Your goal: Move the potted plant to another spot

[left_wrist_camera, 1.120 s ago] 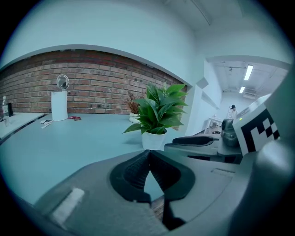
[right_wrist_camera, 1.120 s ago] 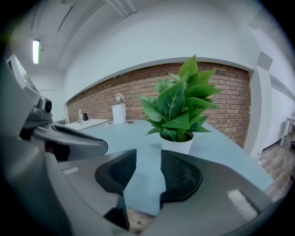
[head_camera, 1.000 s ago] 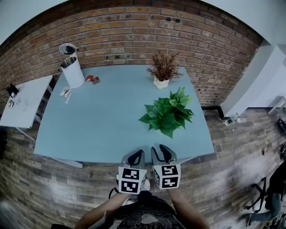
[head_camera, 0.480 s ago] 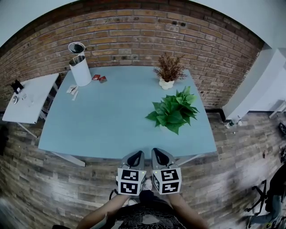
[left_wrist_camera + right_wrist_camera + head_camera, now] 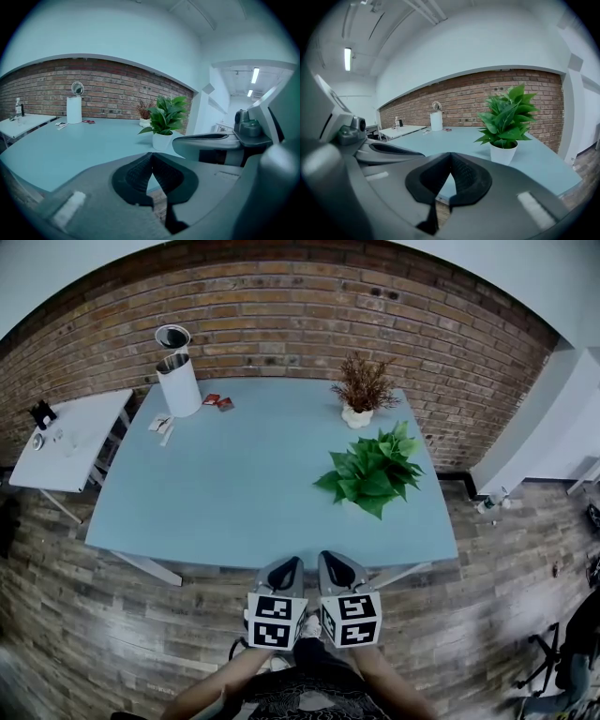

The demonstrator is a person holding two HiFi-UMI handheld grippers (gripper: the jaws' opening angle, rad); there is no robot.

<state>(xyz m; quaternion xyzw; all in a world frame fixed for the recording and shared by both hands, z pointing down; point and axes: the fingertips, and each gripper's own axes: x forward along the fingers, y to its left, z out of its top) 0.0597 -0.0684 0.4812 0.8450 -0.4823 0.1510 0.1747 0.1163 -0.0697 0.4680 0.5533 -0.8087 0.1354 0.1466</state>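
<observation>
Head view: potted plant (image 5: 373, 472) leaves mostly cover its pot; left tool (image 5: 286, 567), right tool (image 5: 338, 563) closed, empty.

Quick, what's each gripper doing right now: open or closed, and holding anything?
Left gripper: closed, holding nothing.
Right gripper: closed, holding nothing.

No words or numbers can be read anywhere; no label, brand or sign is legible.
</observation>
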